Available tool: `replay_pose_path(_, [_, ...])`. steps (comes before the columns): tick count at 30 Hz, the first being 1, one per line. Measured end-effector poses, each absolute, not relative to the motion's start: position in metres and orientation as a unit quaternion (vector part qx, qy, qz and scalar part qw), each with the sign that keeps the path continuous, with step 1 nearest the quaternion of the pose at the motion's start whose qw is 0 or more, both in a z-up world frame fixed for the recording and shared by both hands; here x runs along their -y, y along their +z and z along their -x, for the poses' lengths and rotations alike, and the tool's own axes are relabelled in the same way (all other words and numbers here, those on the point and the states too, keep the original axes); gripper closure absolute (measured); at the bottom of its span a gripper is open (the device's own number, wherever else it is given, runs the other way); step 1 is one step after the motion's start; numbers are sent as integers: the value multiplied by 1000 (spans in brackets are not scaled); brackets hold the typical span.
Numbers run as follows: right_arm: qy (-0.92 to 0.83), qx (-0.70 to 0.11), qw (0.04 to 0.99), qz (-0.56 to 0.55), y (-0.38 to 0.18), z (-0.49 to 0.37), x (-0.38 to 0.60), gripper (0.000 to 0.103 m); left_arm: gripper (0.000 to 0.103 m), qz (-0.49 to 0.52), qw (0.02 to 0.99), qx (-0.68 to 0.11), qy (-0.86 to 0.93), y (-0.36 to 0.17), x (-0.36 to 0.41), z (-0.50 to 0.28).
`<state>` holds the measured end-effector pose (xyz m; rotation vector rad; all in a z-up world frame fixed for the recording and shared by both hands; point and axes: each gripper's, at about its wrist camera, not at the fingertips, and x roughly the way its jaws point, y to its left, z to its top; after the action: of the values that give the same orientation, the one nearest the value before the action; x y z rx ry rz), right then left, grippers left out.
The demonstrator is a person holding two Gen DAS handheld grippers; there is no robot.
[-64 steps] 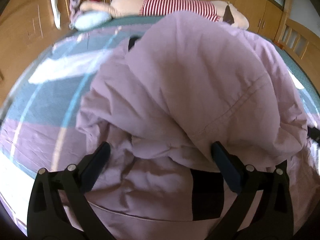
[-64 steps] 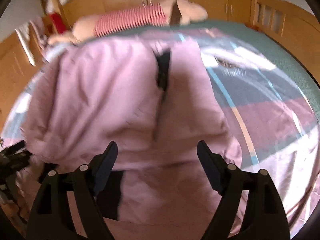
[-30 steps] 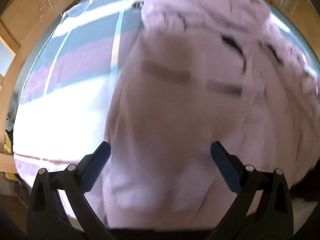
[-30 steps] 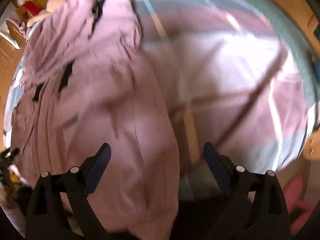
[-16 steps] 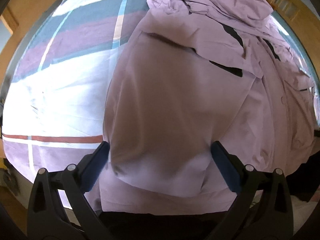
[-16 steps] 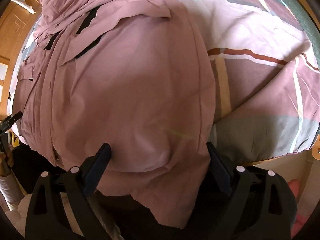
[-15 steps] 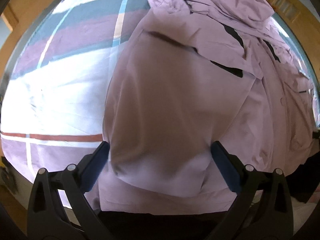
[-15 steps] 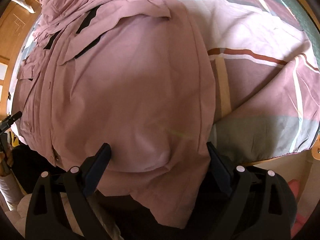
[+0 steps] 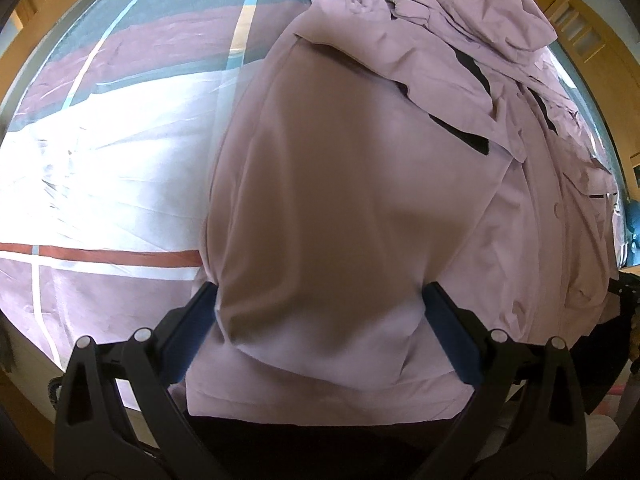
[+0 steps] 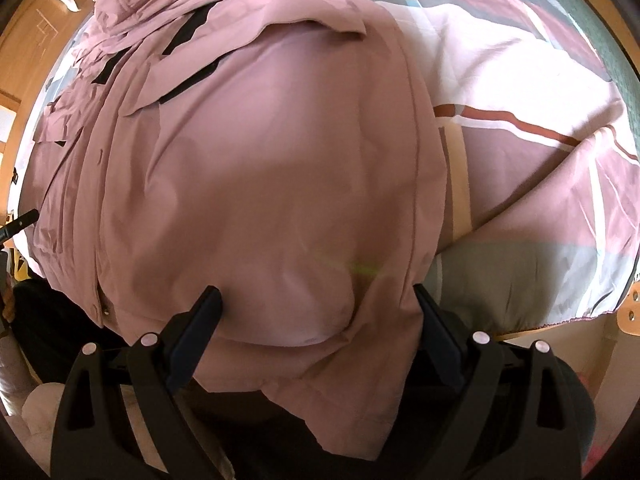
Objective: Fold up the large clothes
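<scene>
A large mauve coat point(image 9: 352, 184) with black trim lies spread on the bed, its lower hem hanging over the near edge. My left gripper point(image 9: 320, 320) is open, its blue-padded fingers point(image 9: 192, 328) on either side of the coat's near hem, not clamping it. In the right wrist view the same coat point(image 10: 260, 160) fills the middle. My right gripper point(image 10: 316, 316) is open too, fingers point(image 10: 436, 328) straddling a bulge of the hem. The left gripper's tip point(image 10: 20, 220) shows at the left edge.
The bed has a checked pink, white and grey-green cover point(image 9: 100, 140) with a red stripe point(image 9: 100, 254). A wooden bed frame point(image 10: 628, 316) and wooden cupboards point(image 9: 576, 20) surround it. The cover's corner point(image 10: 520, 272) droops off the bed at the right.
Both grippers pulled back from over the piled coat to the near bed edge, and the coat now lies drawn out flat. In the last half second almost nothing moved.
</scene>
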<state>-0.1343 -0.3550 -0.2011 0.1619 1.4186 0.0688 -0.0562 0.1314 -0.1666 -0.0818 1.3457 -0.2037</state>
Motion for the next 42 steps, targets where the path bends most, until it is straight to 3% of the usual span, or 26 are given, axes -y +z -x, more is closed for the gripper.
replay_pose_path(5, [39,-644,762,-63,-201,137,342,10,2,45,775,-621,-106,-166,-133,59])
replay_pose_path(11, [45,-636,768,-66,-197,142,343,18,2,63,773,-619,-124,-164,-136,63])
replay_pose_path(14, [54,-627,775,-69,-192,141,350,35,2,87,773,-613,-139,-161,-142,64])
replay_pose_path(16, [49,-621,778,-79,-191,142,357,51,2,105,773,-607,-151,-158,-147,67])
replay_pose_path(19, [47,-615,781,-97,-189,145,370,61,3,124,773,-601,-158,-156,-152,68])
replay_pose_path(23, [47,-618,779,-95,-190,145,371,59,2,122,772,-606,-150,-158,-152,67])
replay_pose_path(28, [48,-642,761,-73,-199,142,363,31,2,106,764,-622,-136,-165,-148,63])
replay_pose_path(32, [44,-635,770,-56,-199,145,355,31,2,102,762,-626,-133,-167,-146,63])
replay_pose_path(34, [49,-622,780,-55,-194,149,355,56,2,111,764,-619,-142,-164,-146,64])
replay_pose_path(36, [62,-609,788,-70,-187,151,358,74,7,128,768,-605,-169,-157,-148,67])
replay_pose_path(37, [71,-602,791,-90,-181,152,363,78,11,137,769,-598,-180,-154,-151,69])
replay_pose_path(39, [95,-586,793,-138,-171,154,376,83,30,168,770,-581,-203,-146,-160,73])
replay_pose_path(42, [154,-544,796,-219,-150,151,398,86,45,264,761,-523,-280,-129,-182,77])
